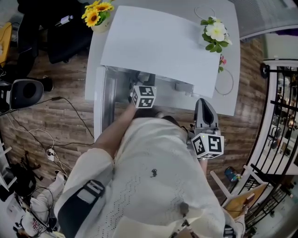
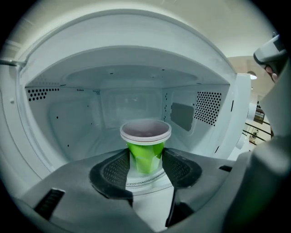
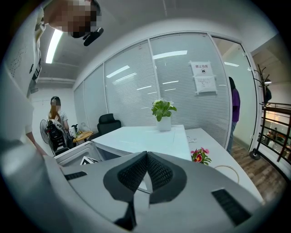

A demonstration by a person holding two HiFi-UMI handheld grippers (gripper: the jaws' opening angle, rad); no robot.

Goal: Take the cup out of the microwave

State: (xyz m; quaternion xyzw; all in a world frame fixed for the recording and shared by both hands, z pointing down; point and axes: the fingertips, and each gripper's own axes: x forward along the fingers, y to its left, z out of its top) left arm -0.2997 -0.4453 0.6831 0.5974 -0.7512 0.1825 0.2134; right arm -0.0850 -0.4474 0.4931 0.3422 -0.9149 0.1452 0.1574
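Observation:
A green cup [image 2: 145, 154] with a wide pale rim stands upright on the glass turntable [image 2: 146, 185] inside the open white microwave [image 2: 136, 59]. My left gripper [image 2: 145, 166] reaches into the cavity, its two dark pads pressed against the cup's lower sides. In the head view only that gripper's marker cube [image 1: 143, 96] shows at the microwave's mouth; the cup is hidden there. My right gripper [image 3: 146, 170] hangs outside to the right of the microwave [image 1: 158, 42], its jaws together with nothing between them.
The microwave door [image 1: 100, 102] stands swung open at the left. On the white table [image 1: 228, 93] are a sunflower pot [image 1: 98, 14], a white-flowered plant [image 1: 215, 35], small red flowers [image 1: 222, 60] and a cable loop. Cables and a chair crowd the floor at left.

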